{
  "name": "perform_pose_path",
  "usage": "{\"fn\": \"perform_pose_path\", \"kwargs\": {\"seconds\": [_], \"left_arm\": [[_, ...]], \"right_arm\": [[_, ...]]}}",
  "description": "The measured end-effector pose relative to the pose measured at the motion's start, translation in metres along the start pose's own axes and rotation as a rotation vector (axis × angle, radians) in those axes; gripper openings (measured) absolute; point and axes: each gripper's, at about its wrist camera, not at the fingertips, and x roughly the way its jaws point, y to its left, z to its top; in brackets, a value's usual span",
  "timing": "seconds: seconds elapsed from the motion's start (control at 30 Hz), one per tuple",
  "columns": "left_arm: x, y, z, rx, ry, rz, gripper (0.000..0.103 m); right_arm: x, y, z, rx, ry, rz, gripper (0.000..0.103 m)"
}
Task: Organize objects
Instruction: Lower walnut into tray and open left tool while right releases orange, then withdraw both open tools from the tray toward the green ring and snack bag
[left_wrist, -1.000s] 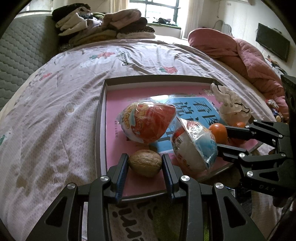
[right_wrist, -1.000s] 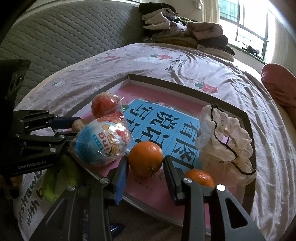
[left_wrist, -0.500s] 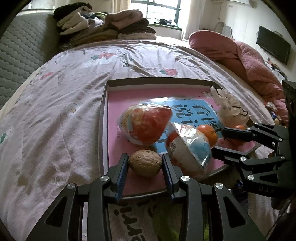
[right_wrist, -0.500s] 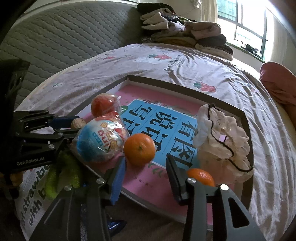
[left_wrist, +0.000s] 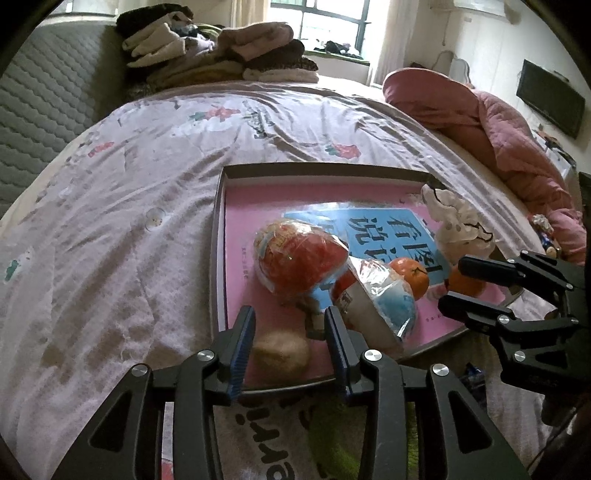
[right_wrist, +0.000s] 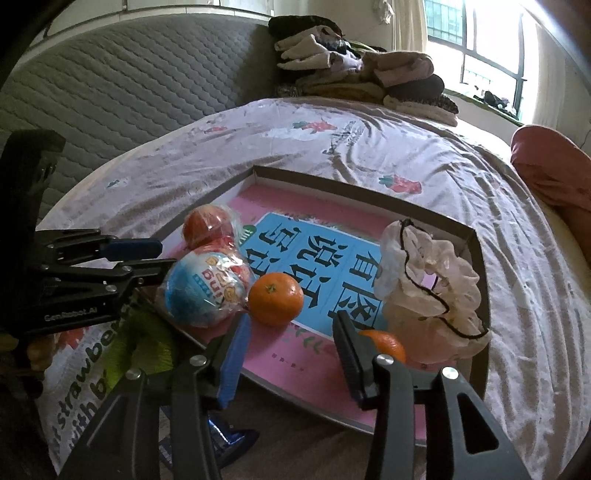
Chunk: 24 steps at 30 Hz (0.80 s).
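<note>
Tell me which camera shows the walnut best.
The left wrist view: the walnut lies blurred on the tray, between the left gripper fingers, whose jaws have just been opening. The right wrist view shows nothing of it; the left gripper blocks that spot.

Bed (left_wrist: 147, 206) bears a shallow tray (left_wrist: 216, 266); folded clothes (left_wrist: 221, 62); pink quilt (left_wrist: 491, 136)

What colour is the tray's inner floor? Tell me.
Pink, with a blue printed panel; the tray shows best in the right wrist view.
</note>
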Motion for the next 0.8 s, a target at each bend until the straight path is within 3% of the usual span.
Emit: {"fn": "perform_pose_path", "kwargs": {"seconds": [0.8], "left_arm": [[-0.042,-0.006,0.010,0.000,-0.090,0.001,0.049]], "right_arm": [[-0.038,0.001,0.008,0.011,-0.096,-0.016,0.051]]}}
